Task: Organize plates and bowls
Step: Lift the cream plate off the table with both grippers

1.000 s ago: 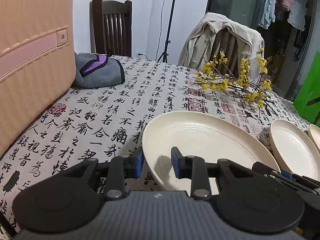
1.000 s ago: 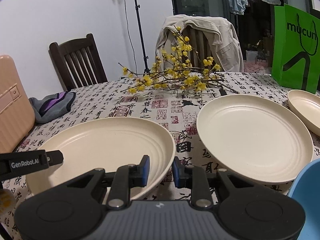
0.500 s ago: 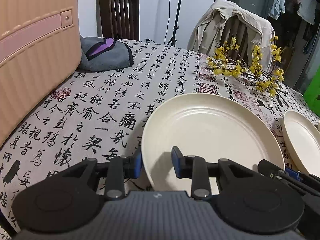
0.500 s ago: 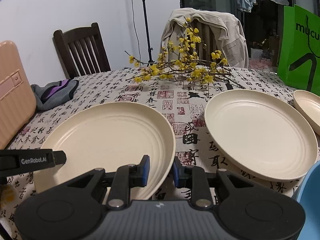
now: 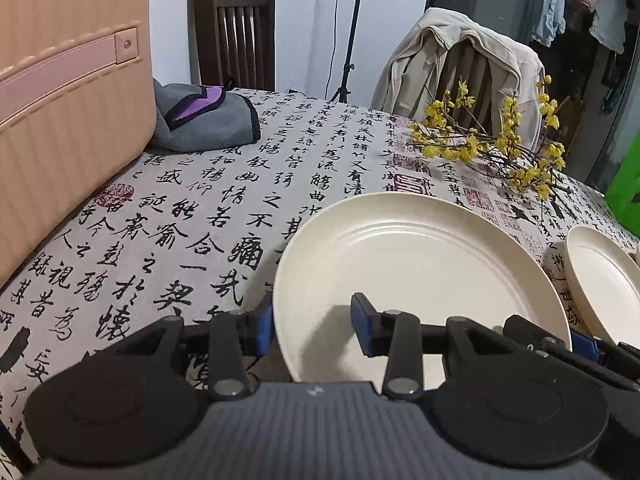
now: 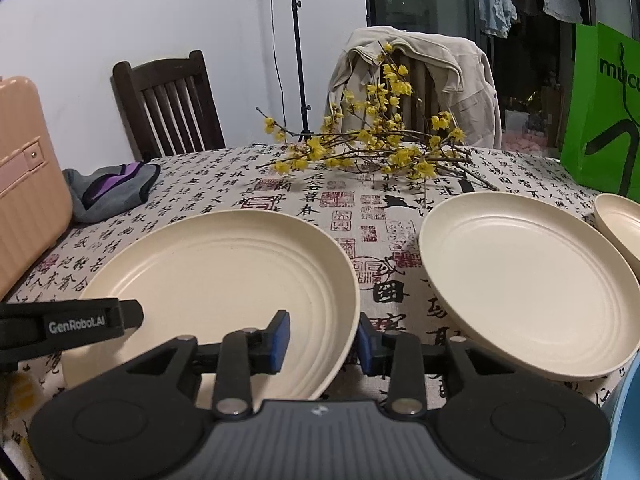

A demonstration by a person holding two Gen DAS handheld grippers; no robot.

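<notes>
So far little looks sorted. One cream plate (image 6: 224, 284) lies flat on the table (image 5: 224, 200) at the near left, with both grippers at its near rim. The left gripper (image 5: 312, 328) straddles the rim on the plate's left side, one pad outside, one over the dish; the right gripper (image 6: 323, 338) does the same on the plate's right side. Both sets of jaws are opening, and the rim stands between the pads with a gap showing, so neither seems to press on it; I judge the plate just set down or released.

A second plate (image 6: 528, 280) lies apart to the right, not stacked on the first. Beyond it a smaller cream dish (image 6: 624, 224) sits at the table's right edge, and a blue rim (image 6: 624, 420) shows at the near right; whether that is a bowl I cannot tell.

Left to do, by my reading: stack the plates and gather the bowls. Farther off lie yellow flower branches (image 6: 380, 148), a grey cloth (image 5: 204, 120) and a pink suitcase (image 5: 68, 100).
</notes>
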